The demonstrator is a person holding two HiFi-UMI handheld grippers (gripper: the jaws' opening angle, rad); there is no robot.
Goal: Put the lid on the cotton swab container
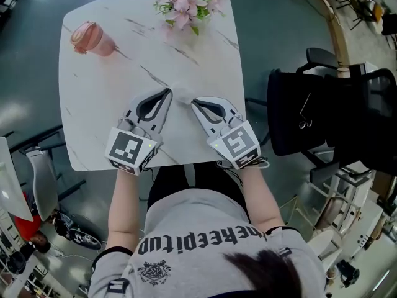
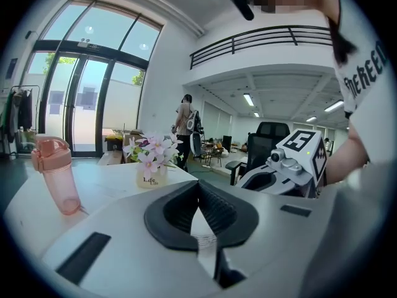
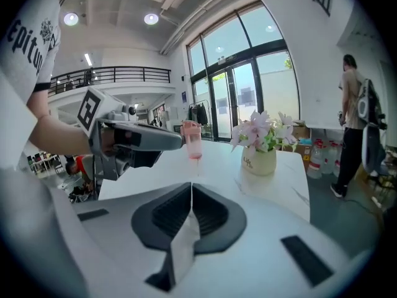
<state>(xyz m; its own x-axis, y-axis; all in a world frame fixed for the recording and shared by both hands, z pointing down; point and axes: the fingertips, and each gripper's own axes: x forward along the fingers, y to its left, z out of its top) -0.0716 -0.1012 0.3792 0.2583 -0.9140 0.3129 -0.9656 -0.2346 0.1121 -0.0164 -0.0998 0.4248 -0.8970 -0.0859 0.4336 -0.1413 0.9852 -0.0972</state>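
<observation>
My left gripper point(image 1: 169, 92) and right gripper point(image 1: 193, 102) rest side by side on the white marble table point(image 1: 99, 98), tips pointing away from me and nearly meeting. Both are shut, with the ribbed pads pressed together and nothing between them, as the left gripper view point(image 2: 198, 185) and the right gripper view point(image 3: 191, 186) show. A faint pale patch point(image 1: 182, 92) lies on the table between the tips; I cannot tell what it is. No cotton swab container or lid shows clearly in any view.
A pink drinking bottle point(image 1: 92, 40) stands at the table's far left corner. A small vase of pink flowers point(image 1: 189, 5) sits at the far edge. A black office chair point(image 1: 322, 110) stands right of the table. A person with a backpack point(image 3: 356, 123) stands beyond it.
</observation>
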